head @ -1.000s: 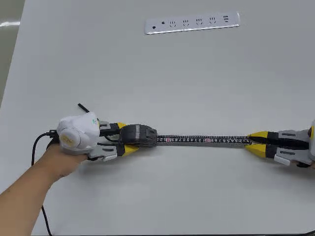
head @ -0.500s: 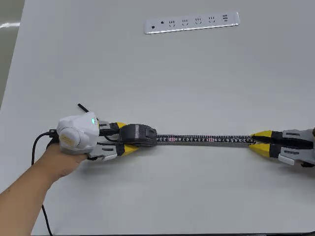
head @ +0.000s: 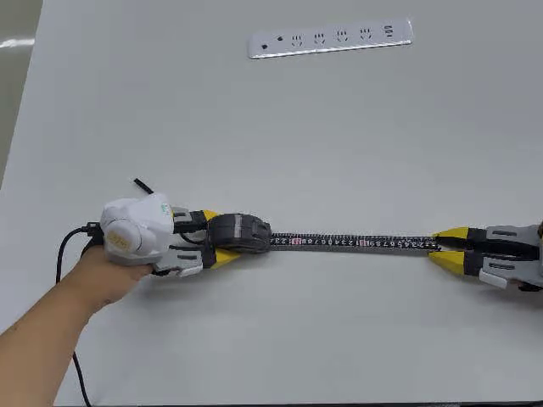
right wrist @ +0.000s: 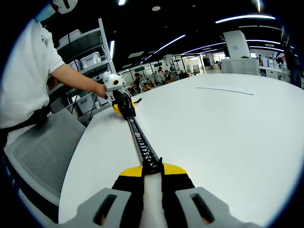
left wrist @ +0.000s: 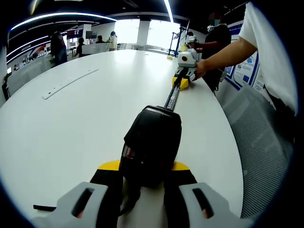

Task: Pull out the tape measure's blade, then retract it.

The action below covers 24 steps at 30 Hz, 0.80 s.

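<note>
The tape measure case [head: 239, 232] is being clamped by the left gripper [head: 219, 236], the blade [head: 352, 242] tip by the right gripper [head: 438, 244], fingers [head: 222, 257] closed on each; tension should be held straight and level.

White-housed left gripper [head: 222, 236], grey jaws, yellow tips, black cable [head: 61, 248]; right gripper [head: 439, 244] alike; short white sleeve [right wrist: 31, 59].

A white power strip [head: 331, 39] lies at the far side of the white table [head: 382, 144]. A grey mesh chair [right wrist: 35, 152] stands by the table's near edge, shelves [right wrist: 85, 52] beyond.
</note>
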Each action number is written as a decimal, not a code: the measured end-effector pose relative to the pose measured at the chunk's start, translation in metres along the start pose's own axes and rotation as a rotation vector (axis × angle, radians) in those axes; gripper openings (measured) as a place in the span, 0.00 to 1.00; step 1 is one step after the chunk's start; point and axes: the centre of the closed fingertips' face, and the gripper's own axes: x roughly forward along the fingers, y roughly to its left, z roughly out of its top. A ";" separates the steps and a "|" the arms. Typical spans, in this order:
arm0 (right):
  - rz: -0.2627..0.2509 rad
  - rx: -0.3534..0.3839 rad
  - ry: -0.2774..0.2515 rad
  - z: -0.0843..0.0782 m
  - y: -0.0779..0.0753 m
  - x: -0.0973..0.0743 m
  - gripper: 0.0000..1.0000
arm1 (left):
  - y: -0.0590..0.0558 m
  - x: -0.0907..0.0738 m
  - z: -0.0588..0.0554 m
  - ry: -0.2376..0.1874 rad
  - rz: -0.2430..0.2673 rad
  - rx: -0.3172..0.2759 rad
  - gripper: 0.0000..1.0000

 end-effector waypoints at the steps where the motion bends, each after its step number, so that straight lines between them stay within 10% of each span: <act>1: -0.001 -0.001 0.001 0.000 0.000 0.000 0.12 | 0.000 0.000 0.000 0.001 0.000 -0.001 0.30; 24: -0.018 0.000 0.010 0.001 0.003 0.000 0.14 | 0.001 -0.001 -0.003 0.036 0.018 -0.002 0.30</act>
